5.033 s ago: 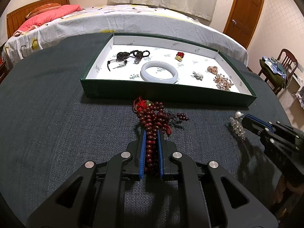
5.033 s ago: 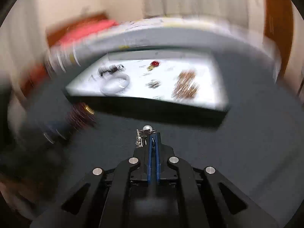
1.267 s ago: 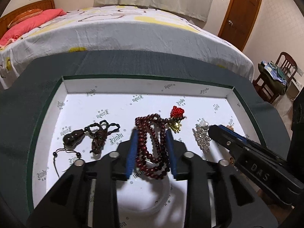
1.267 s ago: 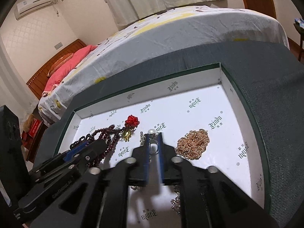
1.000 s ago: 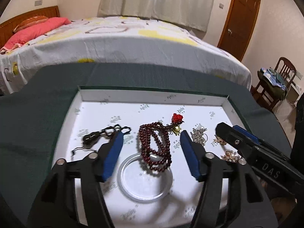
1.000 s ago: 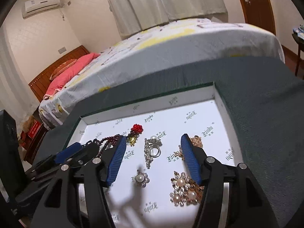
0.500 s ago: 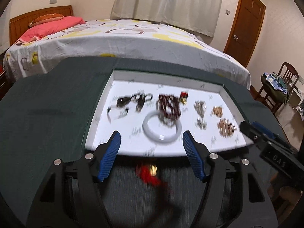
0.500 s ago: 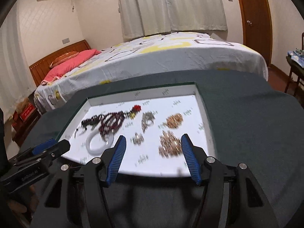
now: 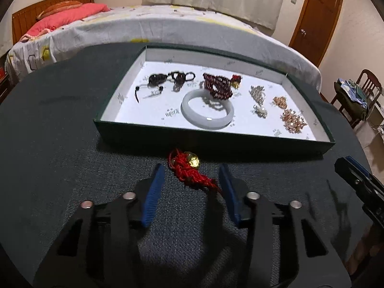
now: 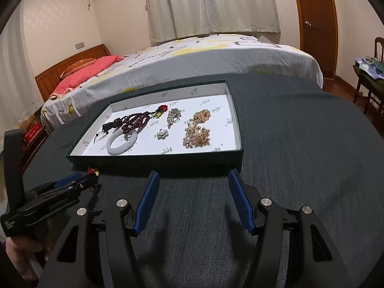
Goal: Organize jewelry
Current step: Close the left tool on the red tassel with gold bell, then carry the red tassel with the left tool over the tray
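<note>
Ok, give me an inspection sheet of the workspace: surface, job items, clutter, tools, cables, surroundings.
Surface: dark textured table, nothing spilled.
Job's things: green tray holds a white bangle, dark red bead strand, black cord pendant, silver brooches and gold pieces. A red knotted charm lies on the table in front of the tray.
Clutter: nothing seen.
Tools: left tool straddles the red charm, jaws just closing, pads not yet pressing; right tool open, empty.
Cables: nothing seen.
Surroundings: bed, curtains, door, chair.
</note>
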Motion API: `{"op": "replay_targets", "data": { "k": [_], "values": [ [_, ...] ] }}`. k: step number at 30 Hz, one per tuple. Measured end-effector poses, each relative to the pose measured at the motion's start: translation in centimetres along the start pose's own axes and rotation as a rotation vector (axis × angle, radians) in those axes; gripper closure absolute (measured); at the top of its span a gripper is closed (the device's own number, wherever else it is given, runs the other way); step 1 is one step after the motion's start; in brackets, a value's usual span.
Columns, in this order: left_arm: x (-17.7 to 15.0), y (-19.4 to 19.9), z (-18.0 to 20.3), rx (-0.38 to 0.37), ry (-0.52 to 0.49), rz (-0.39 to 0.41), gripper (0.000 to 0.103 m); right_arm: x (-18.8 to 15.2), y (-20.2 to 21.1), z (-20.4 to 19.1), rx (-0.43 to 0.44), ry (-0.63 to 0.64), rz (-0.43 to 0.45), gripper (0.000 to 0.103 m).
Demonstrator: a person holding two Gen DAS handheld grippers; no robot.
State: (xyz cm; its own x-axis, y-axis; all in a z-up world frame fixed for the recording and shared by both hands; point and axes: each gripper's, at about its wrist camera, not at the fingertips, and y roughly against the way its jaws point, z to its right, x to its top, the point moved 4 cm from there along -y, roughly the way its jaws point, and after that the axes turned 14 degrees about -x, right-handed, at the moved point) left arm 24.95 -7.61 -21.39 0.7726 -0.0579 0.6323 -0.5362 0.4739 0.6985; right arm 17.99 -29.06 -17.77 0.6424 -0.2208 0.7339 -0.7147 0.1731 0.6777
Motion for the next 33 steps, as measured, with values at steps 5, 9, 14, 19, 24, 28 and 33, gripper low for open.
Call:
{"op": "replay_targets", "data": {
  "k": [5,9,14,19,24,28,33],
  "values": [
    [0.0,0.0,-0.3,-0.012,-0.006,-0.001,0.083,-0.3,-0.3,-0.5,0.009,0.007,-0.005,0.044],
    [-0.1,0.3,-0.5,-0.033,0.006,0.009,0.092,-0.5,-0.4,-0.6,0.01,0.009,-0.01,0.044],
    [-0.2,1.0,-0.4,-0.041,0.0,0.025,0.093,-0.3,-0.4,-0.6,0.012,0.005,-0.005,0.044],
    [0.5,2.8,0.5,-0.056,-0.013,0.071,0.093,-0.1,0.0,-0.9,0.016,0.008,0.007,0.044],
    [1.7,4.9,1.7,-0.07,-0.039,0.122,0.093,0.6,0.9,-1.0,0.023,0.007,0.032,0.044],
    [3.3,6.5,2.6,-0.08,-0.056,0.171,0.093,1.3,1.7,-1.1,0.028,0.006,0.055,0.044],
    [5.0,7.2,3.1,-0.079,-0.081,0.21,0.093,2.4,2.2,-1.6,0.031,0.014,0.082,0.044]
  ]
}}
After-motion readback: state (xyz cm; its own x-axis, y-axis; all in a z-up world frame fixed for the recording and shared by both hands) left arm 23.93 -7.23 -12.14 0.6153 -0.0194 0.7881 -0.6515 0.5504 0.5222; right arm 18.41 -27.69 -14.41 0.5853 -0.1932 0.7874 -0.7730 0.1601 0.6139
